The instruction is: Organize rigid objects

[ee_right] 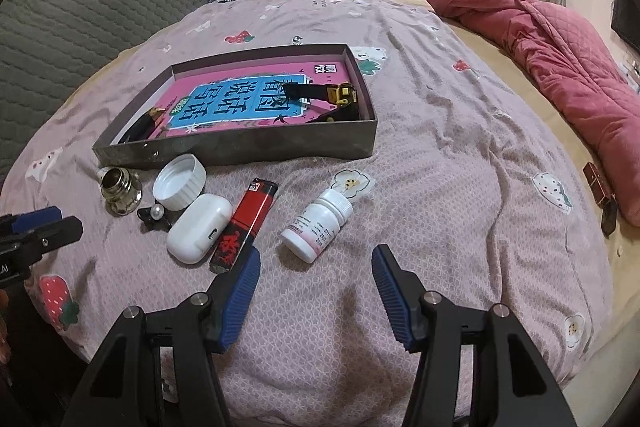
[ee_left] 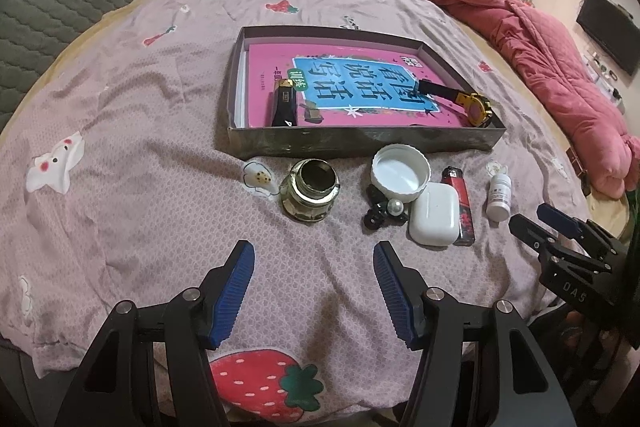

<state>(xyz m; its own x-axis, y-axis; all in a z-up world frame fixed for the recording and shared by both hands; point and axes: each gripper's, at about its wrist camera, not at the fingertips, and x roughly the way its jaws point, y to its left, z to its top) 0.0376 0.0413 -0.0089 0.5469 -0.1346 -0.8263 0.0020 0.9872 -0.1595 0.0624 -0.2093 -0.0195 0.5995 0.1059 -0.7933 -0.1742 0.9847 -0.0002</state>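
Hovering over the bed (ee_left: 120, 131), both claws empty. Left claw (ee_left: 314, 291) has its jaws apart, nothing between them; right claw (ee_right: 316, 297) likewise spread, bare sheet between its pads.

Loose items, left to right, all lying ahead of the claws and this side of the box:
- Jar (ee_left: 310, 193), straight ahead of the left claw, upright, mouth open. Looks like glass with a metallic sheen: probably heavy for its size, slick, breakable. Grip across the body below the neck.
- Hair clip (ee_left: 380, 213) with a pearl, just right of the jar, touching the cap. Light, irregular; pinch across the black part.
- Cap (ee_left: 400, 173), white, ribbed, open side up. Stiff and light; ribs should give purchase across the rim.
- Earbud case (ee_left: 434, 215), touching the cap and lighter. Smooth, rounded, likely to squirt out; take it across the flat faces.
- Lighter (ee_right: 246, 223), red and black, its near end just beside the right claw's left pad. Rigid, narrow; grip mid-body.
- Bottle (ee_right: 316, 227), lying on its side, just ahead of the right claw. Light plastic, may roll; grip across the body.

Box (ee_left: 360, 143), beyond the row, shallow and open: holds a pink book (ee_left: 360, 83) flat on its floor, a black-and-gold item (ee_left: 285, 105) at left, a watch (ee_left: 474, 107) at right.
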